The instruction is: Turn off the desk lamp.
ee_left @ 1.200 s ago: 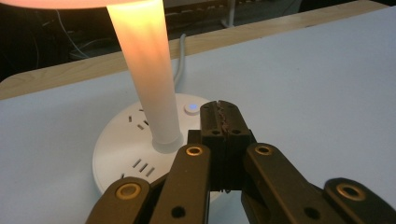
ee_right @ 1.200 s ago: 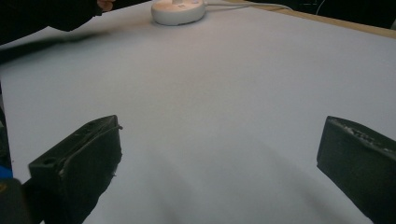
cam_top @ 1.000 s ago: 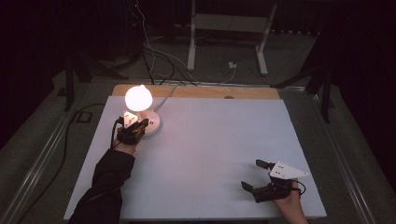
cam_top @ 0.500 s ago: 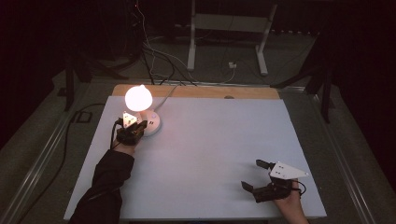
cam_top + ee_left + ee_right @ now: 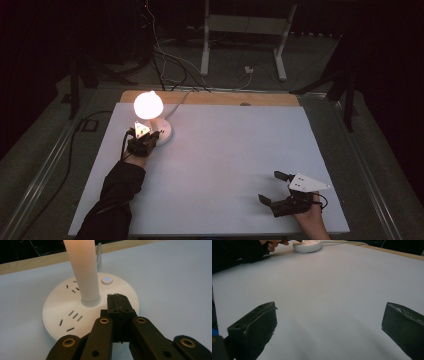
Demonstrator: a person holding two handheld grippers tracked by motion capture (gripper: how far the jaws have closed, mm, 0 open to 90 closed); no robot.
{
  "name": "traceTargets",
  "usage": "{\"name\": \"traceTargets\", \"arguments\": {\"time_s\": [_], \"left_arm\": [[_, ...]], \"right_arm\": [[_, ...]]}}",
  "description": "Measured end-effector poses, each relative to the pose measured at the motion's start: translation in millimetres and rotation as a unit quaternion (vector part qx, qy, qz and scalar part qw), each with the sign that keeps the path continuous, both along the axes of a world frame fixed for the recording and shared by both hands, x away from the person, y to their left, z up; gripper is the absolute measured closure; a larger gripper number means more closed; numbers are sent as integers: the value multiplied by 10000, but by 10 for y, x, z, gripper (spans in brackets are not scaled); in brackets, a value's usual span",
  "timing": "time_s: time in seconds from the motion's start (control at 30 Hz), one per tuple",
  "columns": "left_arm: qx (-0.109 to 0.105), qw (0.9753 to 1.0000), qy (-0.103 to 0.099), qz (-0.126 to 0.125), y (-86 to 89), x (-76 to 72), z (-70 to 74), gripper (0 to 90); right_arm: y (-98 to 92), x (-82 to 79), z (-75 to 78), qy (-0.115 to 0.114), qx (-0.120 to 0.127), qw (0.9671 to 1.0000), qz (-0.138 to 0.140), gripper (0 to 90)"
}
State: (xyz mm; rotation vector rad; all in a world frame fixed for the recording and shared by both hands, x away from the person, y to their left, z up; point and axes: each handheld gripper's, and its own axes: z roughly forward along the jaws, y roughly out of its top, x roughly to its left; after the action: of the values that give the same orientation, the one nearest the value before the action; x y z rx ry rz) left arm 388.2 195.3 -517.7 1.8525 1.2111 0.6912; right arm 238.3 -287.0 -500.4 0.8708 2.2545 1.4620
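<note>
In the left gripper view the lamp's stem (image 5: pixel 82 270) runs off the top edge, so its glowing bulb is cut away, and the closed left tongs (image 5: pixel 117 305) cover part of the round white base (image 5: pixel 62 312). In the right gripper view the base (image 5: pixel 307 245) is clipped by the top edge, as is the person's hand (image 5: pixel 273 243). The base's markings are too small to read from the high view.

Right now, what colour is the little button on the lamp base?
The button is white with a small blue-lit centre, clearest in the left gripper view.
</note>
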Motion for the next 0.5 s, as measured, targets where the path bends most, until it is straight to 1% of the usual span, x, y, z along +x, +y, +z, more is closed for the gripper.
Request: {"name": "traceTargets", "arguments": {"time_s": [0.17, 0.5], "left_arm": [[106, 9999, -15, 0, -19, 1, -14, 900], [83, 10000, -11, 24, -4, 6, -23, 900]], "right_arm": [[-1, 3, -2, 3, -9, 10000, -1, 0], [1, 5, -5, 14, -15, 10000, 12, 0]]}}
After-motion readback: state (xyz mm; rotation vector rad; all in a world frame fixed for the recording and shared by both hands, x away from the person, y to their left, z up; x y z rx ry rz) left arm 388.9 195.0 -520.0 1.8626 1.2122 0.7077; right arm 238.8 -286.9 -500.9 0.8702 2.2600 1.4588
